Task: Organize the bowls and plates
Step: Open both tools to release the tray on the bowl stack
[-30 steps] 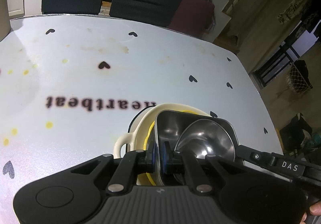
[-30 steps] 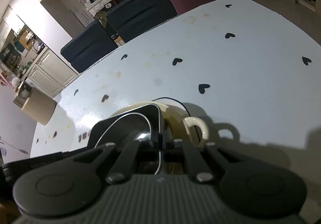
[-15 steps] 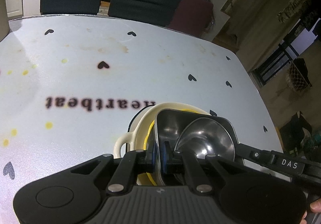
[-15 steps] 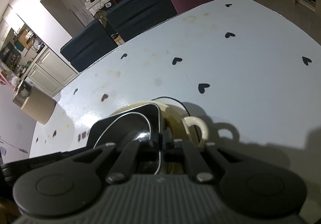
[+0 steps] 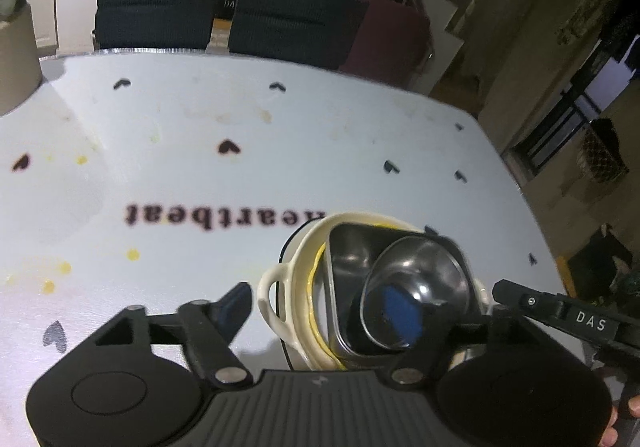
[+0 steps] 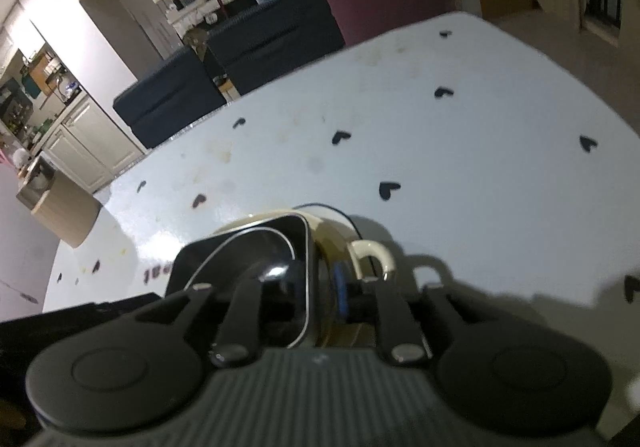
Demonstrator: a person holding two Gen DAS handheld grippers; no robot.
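Observation:
A stack stands on the white table: a cream two-handled dish [image 5: 276,295] with a yellow rim holds a square steel tray [image 5: 344,287], and a round steel bowl [image 5: 416,303] sits in the tray. My left gripper [image 5: 352,311] is open, its fingers spread to either side of the stack's near-left rim. In the right wrist view the same tray [image 6: 240,255] and cream dish handle [image 6: 372,253] show. My right gripper [image 6: 316,299] is open around the tray's right edge.
The white tablecloth [image 5: 280,167] has black hearts, the word "heartbeat" and yellow stains. Dark chairs [image 5: 156,7] and a maroon one stand along the far edge. A tan bin [image 6: 60,207] stands beyond the table's left side. The right gripper's arm [image 5: 568,319] lies right of the stack.
Both grippers were shut on the steel tray's edges; both have now opened and let go. The left one has drawn back slightly. The stack rests on the table.

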